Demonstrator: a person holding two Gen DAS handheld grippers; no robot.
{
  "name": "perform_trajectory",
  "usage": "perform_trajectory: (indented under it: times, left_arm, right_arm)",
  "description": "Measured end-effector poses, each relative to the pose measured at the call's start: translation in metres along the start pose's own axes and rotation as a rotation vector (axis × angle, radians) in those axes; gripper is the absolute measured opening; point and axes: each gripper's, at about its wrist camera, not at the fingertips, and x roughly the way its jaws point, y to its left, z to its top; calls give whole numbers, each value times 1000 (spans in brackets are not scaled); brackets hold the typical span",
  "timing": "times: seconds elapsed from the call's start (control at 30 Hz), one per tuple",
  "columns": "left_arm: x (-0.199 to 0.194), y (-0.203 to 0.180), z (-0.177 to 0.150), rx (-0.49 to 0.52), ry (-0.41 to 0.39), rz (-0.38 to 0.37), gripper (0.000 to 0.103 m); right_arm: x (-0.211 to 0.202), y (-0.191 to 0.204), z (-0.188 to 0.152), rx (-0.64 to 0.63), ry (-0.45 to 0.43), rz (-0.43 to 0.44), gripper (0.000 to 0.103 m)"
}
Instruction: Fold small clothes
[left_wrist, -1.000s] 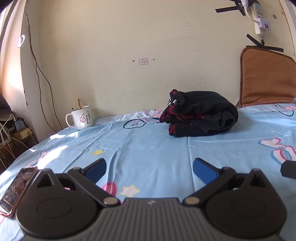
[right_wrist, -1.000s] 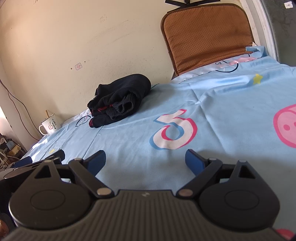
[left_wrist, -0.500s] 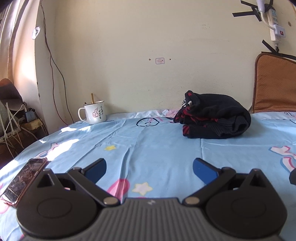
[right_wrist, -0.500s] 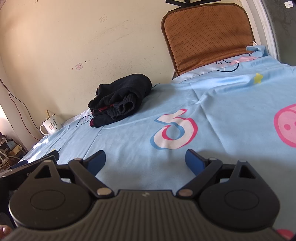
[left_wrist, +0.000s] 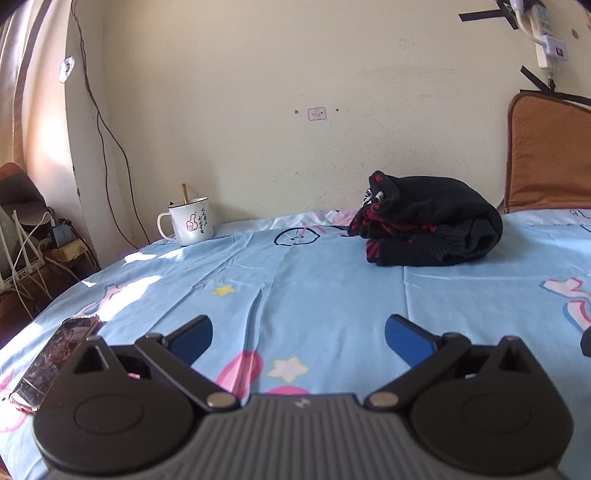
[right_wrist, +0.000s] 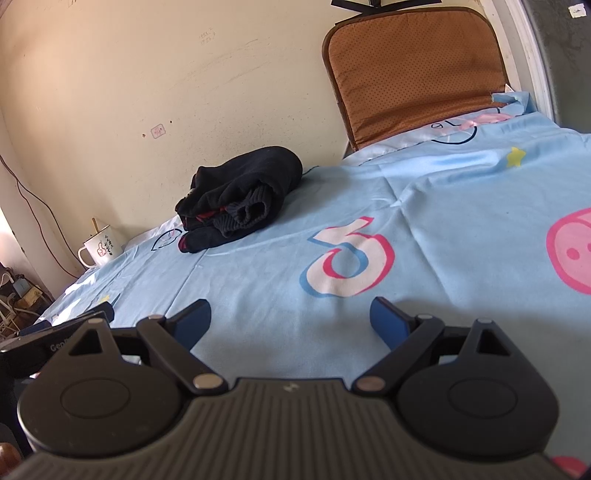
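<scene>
Folded black knit garment with red trim (left_wrist: 432, 229) right of centre on the light-blue patterned bed sheet (left_wrist: 314, 288), near the wall, left gripper (left_wrist: 298, 334) and right gripper (right_wrist: 290, 319) at bottom centre, jaws spread wide, empty, white enamel mug (left_wrist: 188, 223) centre left, phone (left_wrist: 55, 360) lower left.

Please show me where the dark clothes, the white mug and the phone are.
dark clothes (left_wrist: 432, 225): left wrist view, middle of bundle.
white mug (left_wrist: 190, 223): left wrist view, printed side.
phone (left_wrist: 55, 362): left wrist view, screen.

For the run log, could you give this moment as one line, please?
left gripper open, empty | right gripper open, empty | garment bundled on bed, untouched
</scene>
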Motion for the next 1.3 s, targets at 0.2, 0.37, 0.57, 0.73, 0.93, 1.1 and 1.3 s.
perform_trajectory:
  times: [0.2,0.37,0.57,0.73,0.93,1.1,1.3]
  left_arm:
    - [-3,1,-2,2,-15,-8,103]
    - [2,0,0,12,16,-14,103]
    - [3,0,0,9,28,-13,103]
    - [0,1,-1,10,9,-27,103]
    - [5,-1,-1,42,46,-80,103]
    - [9,2,-2,30,81,-95,103]
    - [14,4,-1,9,115,-109,103]
  right_arm:
    - [0,0,0,0,-1,-1,95]
    - [0,1,0,-1,0,-1,95]
    - [0,0,1,-3,2,1,95]
    - [0,-1,1,-5,3,1,95]
    - [-2,0,0,-11,-8,-7,95]
    - [-7,5,-2,-50,-35,-3,95]
    - [-8,5,-1,-55,-46,1,95]
